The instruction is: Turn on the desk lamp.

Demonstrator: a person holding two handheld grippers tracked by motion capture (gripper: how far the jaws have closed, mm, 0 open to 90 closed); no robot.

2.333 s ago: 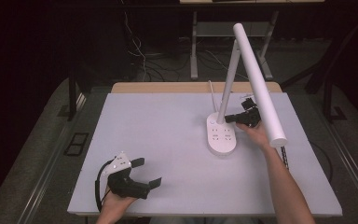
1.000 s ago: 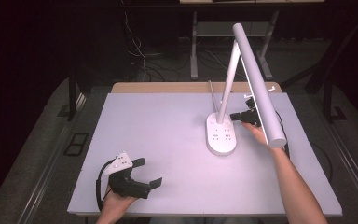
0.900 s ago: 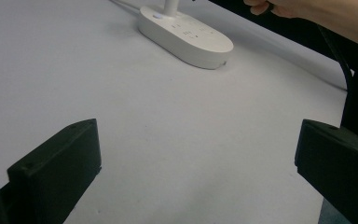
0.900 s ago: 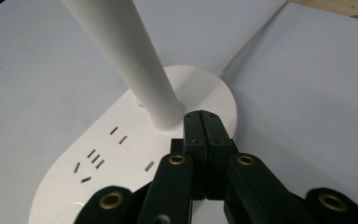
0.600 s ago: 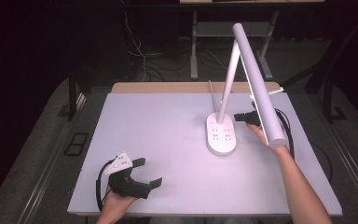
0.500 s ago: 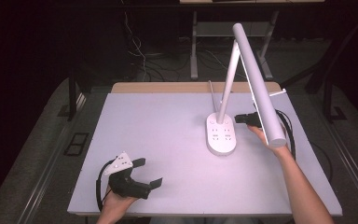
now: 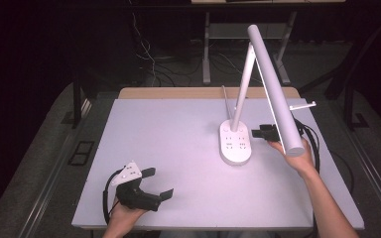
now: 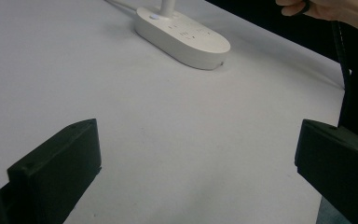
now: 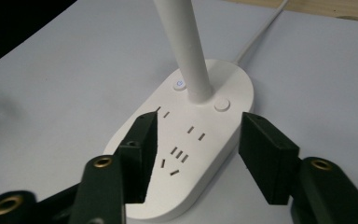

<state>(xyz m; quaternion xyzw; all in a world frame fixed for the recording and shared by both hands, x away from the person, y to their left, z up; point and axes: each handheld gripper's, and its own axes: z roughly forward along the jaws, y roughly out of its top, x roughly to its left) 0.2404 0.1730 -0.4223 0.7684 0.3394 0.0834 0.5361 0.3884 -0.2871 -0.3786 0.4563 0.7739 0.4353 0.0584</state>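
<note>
We see a wide, pale lilac-grey counter (image 7: 178, 148) carrying a tall white plastic desk lamp (image 7: 273, 84) whose long tube head slants down over the right edge, rising on a slim post from an oval white base (image 7: 235, 143), fitted with socket slots, that sits right of the counter's centre. Our right gripper (image 7: 259, 132) hovers just beside that base; its fingers (image 9: 265, 154) have just been opening and stand apart with nothing between them, pointing at the socket face. We judge the touch on the base's controls done, with drawing away left. Our left gripper (image 7: 159, 183) rests near the front-left edge, fingers spread wide and empty. A small power symbol marks one round button (image 9: 179, 84); we can read no brand or other writing.
</note>
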